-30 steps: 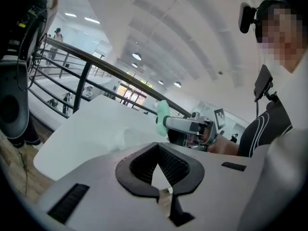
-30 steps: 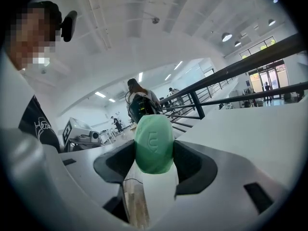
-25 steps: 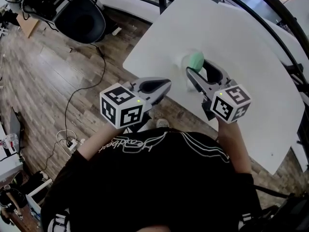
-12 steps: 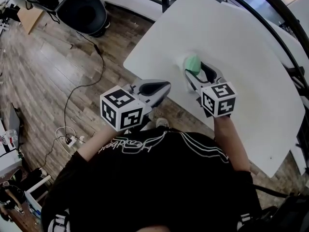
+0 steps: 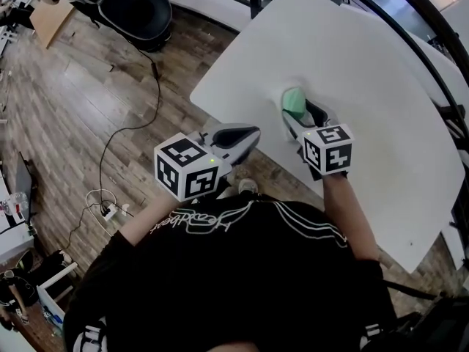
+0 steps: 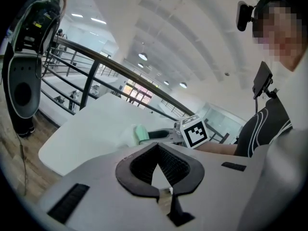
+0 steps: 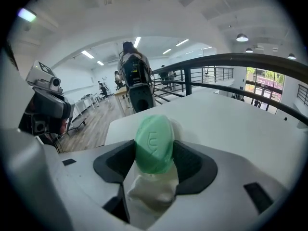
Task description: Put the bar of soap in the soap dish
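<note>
The green oval bar of soap (image 5: 295, 103) stands on edge between the pads of my right gripper (image 5: 298, 113), which is shut on it over the white table (image 5: 366, 57). In the right gripper view the soap (image 7: 154, 137) fills the gap between the jaws, and a white soap dish (image 7: 150, 192) shows just beneath it. Whether the soap touches the dish I cannot tell. My left gripper (image 5: 251, 133) hangs off the table's near edge, shut with nothing in it. From the left gripper view, the soap (image 6: 141, 132) sits against the pale dish (image 6: 128, 135).
The table's near-left edge (image 5: 220, 112) runs right below both grippers. Wooden floor with cables and a power strip (image 5: 106, 213) lies to the left. A black chair (image 5: 135, 6) stands at the back left, and a dark railing (image 5: 421, 20) runs behind the table.
My right gripper has drawn slightly left and closer in, keeping the soap in its jaws. The left gripper has stayed about where it was.
</note>
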